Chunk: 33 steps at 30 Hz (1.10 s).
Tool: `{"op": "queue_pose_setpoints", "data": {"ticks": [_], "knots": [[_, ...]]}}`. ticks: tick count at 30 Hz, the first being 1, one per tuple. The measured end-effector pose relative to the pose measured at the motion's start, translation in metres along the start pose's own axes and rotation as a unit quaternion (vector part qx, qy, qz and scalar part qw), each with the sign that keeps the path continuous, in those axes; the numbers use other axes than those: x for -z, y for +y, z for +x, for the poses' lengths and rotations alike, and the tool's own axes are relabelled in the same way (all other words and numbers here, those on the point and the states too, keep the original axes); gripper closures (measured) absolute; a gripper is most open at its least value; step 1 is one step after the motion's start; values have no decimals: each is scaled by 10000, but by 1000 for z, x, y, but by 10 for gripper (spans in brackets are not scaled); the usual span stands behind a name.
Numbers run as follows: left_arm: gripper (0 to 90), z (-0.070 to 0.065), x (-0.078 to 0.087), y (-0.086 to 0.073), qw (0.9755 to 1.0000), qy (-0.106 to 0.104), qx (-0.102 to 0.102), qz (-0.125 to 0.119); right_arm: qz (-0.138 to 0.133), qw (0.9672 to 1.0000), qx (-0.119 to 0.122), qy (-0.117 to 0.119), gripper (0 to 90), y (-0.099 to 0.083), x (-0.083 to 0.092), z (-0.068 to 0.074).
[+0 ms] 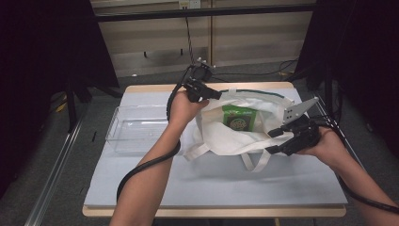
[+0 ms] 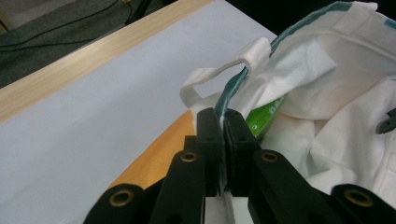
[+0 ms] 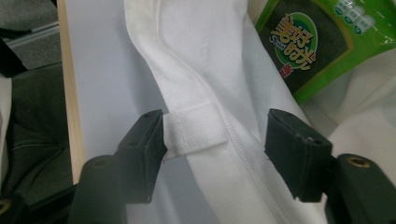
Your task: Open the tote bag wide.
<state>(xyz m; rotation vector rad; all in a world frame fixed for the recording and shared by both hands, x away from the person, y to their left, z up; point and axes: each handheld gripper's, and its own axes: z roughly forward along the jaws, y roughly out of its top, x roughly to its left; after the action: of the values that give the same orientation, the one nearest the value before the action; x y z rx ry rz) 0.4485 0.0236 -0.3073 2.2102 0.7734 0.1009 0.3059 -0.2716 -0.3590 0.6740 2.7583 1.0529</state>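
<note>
I see left gripper (image 2: 223, 122) clamped tight on bag (image 1: 221, 136) rim, right gripper (image 3: 215, 140) jaws wide astride near rim w/ strap, table (image 1: 141, 181) edge close by.

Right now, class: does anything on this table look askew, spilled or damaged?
Nothing is spilled or torn. The white tote bag lies crumpled and pulled open; the left hand-held gripper pinches its green-trimmed rim. A green packet sits tilted inside.

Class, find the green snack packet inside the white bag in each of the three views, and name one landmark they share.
High view: green packet at centre, inside the open white bag.
Left gripper view: a green sliver right of centre, under folded cloth.
Right gripper view: top right corner.
Shared landmark: the bag's white cloth.
</note>
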Motion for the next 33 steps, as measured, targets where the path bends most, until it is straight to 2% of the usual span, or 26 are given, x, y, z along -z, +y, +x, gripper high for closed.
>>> {"op": "queue_pose_setpoints", "data": {"ticks": [1,4,5,6,8,9,10,11,12,13,14,15,17,18,19,21,26,27,33], "knots": [[868,-1,-1,-1,10000,11,75,-27,33,10000,-2,-27,292,0,-4,1],[868,0,0,-1,10000,11,19,18,92,9999,4,-41,280,0,-7,1],[868,-1,-1,-1,10000,19,83,-14,115,9999,22,-18,279,-1,-9,1],[868,0,0,-1,10000,16,47,2,135,9999,27,-16,270,-1,-11,2],[868,0,-1,0,9999,13,101,-13,223,9997,21,-66,271,-1,-15,3],[868,1,-1,0,9999,36,131,-35,231,9996,38,-164,323,-2,-17,3],[868,1,-1,0,9999,36,131,-35,289,9994,-19,-167,371,-2,-18,4],[868,2,-2,1,10000,15,78,-3,315,9994,20,-118,408,-2,-18,4],[868,2,-2,2,9999,35,127,-27,362,9992,19,-150,445,-2,-19,4],[868,2,-2,2,9999,35,127,-27,362,9992,19,-150,445,-2,-19,4],[869,3,-2,3,9999,28,103,-14,477,9988,-33,-68,534,-2,-20,3],[869,3,-2,4,9998,61,153,-77,513,9987,11,-70,575,-2,-20,3],[869,5,-1,5,9999,75,124,-54,558,9984,14,3,607,-3,-19,3],[869,4,-2,5,9998,83,175,-95,562,9984,17,21,614,-4,-18,4],[869,6,-2,6,9999,101,108,-29,533,9986,39,43,616,-4,-17,2],[869,7,-5,7,9997,120,203,-103,520,9986,-3,75,616,-5,-16,2],[869,9,-10,8,9995,247,189,-103,401,9991,-56,105,614,-5,-13,-1],[869,10,-12,8,9992,280,254,-160,410,9991,-57,94,613,-5,-13,-1],[869,14,-19,7,9990,337,270,-112,399,9990,-106,158,613,-4,-14,-3]]}}
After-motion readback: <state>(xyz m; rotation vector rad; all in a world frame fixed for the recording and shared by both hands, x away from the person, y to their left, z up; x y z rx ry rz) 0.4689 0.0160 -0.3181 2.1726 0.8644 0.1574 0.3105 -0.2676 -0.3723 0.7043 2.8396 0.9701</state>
